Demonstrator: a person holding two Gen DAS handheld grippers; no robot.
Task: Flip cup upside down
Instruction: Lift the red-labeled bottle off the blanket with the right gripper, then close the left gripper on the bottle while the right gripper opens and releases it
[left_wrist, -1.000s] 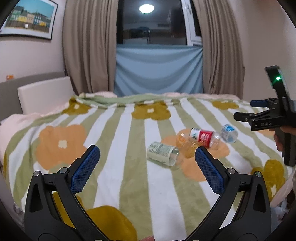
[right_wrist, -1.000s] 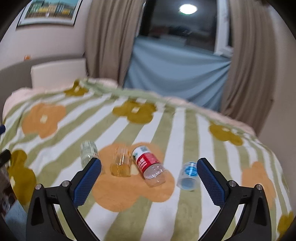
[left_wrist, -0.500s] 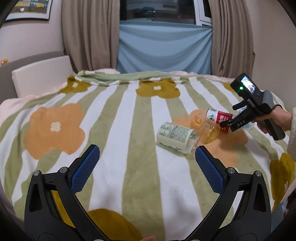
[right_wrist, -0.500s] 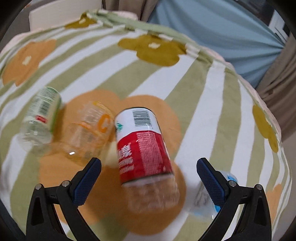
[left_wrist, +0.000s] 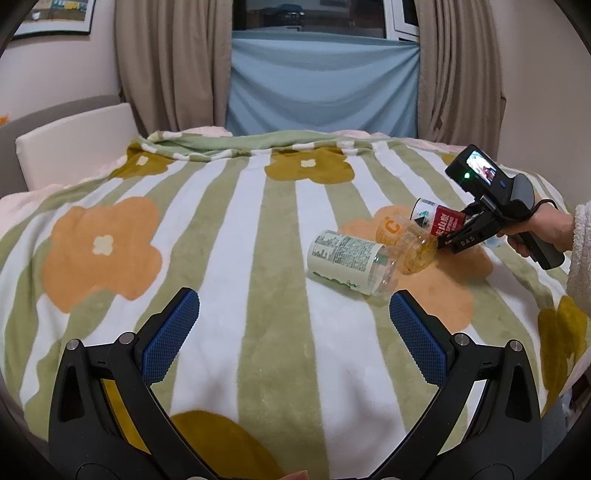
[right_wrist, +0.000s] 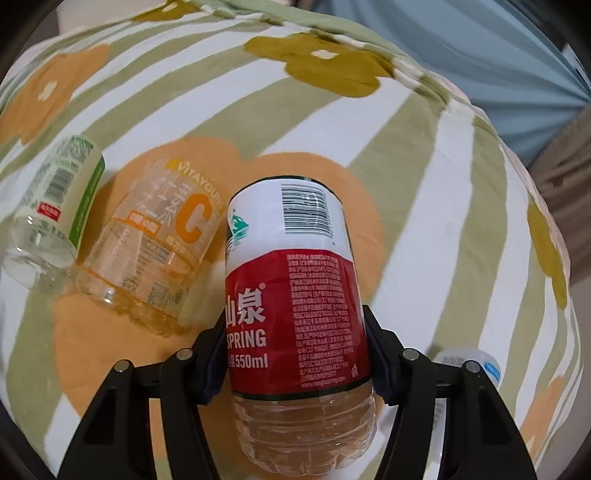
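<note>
Several cut-off bottle cups lie on their sides on the striped flower blanket. My right gripper (right_wrist: 295, 354) is shut on the red-and-white labelled cup (right_wrist: 291, 295), its pads against both sides of the label; the cup lies on the blanket. In the left wrist view the right gripper (left_wrist: 448, 238) sits at that cup (left_wrist: 437, 221) at the right. The orange "C" cup (right_wrist: 162, 240) (left_wrist: 406, 240) lies just left of it, touching. A green-labelled cup (right_wrist: 55, 206) (left_wrist: 351, 262) lies further left. My left gripper (left_wrist: 291, 332) is open and empty, above the blanket's near part.
A small blue-labelled cup (right_wrist: 476, 365) lies right of the right gripper. The bed's right edge (left_wrist: 569, 362) drops off close by. A headboard cushion (left_wrist: 74, 147) stands at the far left, curtains (left_wrist: 321, 81) at the back.
My right gripper has moved in and closed on the red-labelled cup. The left gripper has stayed nearly still, open.
</note>
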